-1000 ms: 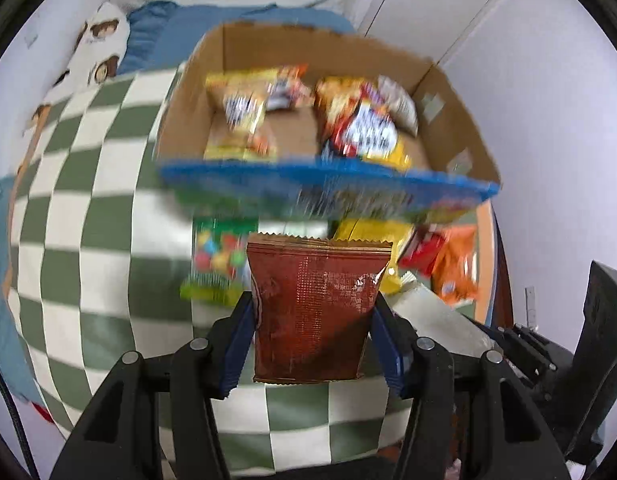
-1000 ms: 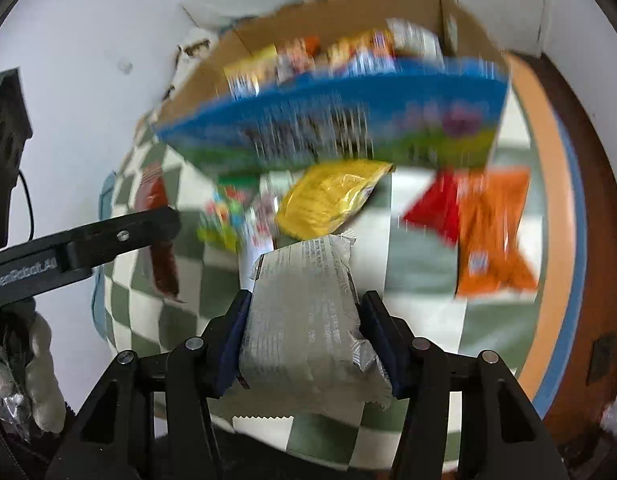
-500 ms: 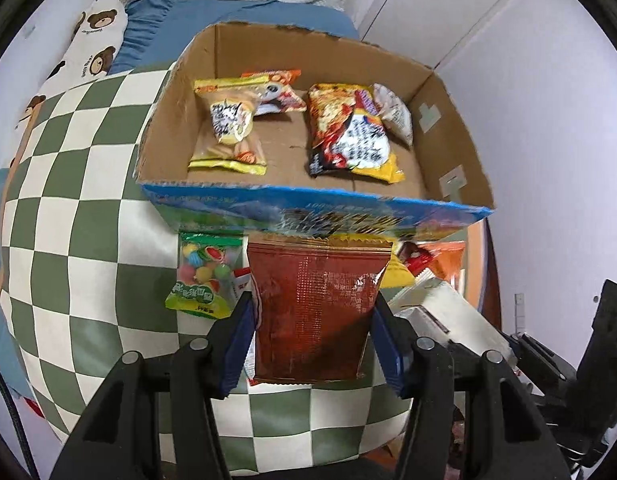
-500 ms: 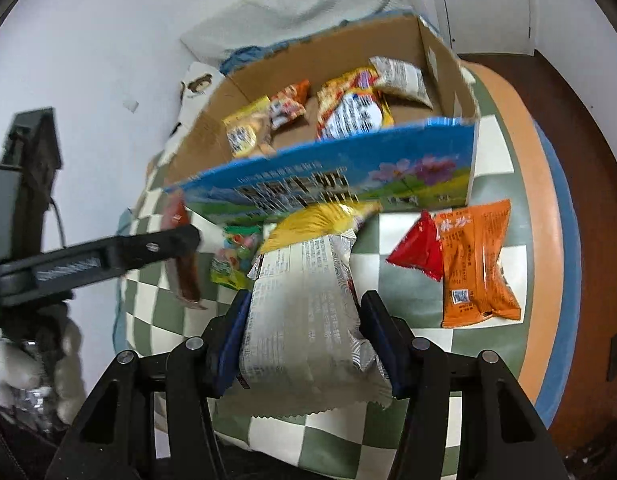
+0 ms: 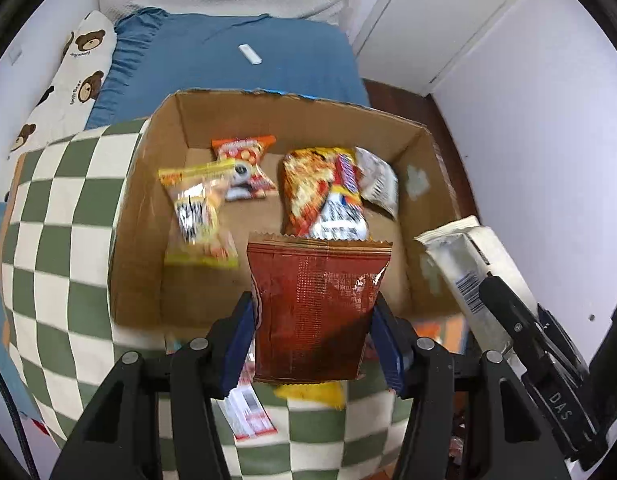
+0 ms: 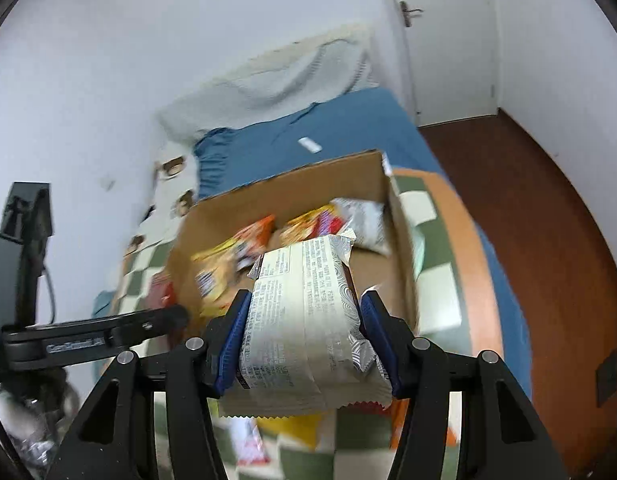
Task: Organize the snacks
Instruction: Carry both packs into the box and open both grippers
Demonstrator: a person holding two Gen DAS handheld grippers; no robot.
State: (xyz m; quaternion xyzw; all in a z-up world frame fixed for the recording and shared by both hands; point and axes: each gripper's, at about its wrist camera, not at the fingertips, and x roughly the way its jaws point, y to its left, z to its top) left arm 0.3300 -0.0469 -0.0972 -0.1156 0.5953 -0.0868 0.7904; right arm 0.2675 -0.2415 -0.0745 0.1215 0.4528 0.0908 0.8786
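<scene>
Left tongs (image 5: 314,332) clamping red packet (image 5: 316,308), right tongs (image 6: 304,340) white packet (image 6: 304,332).

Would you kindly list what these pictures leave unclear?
- Left wrist: snacks in the box are motion-blurred, labels unreadable.
- Left wrist: the red packet hides loose snacks on the checkered cloth.
- Right wrist: the white packet covers the box's near wall.

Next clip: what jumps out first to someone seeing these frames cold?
Each gripper carries a snack: the left gripper clamps a dark red packet, the right gripper a white printed packet. Both are held at the near edge of an open cardboard box on the green checkered cloth, with several bright snack bags already inside.
</scene>
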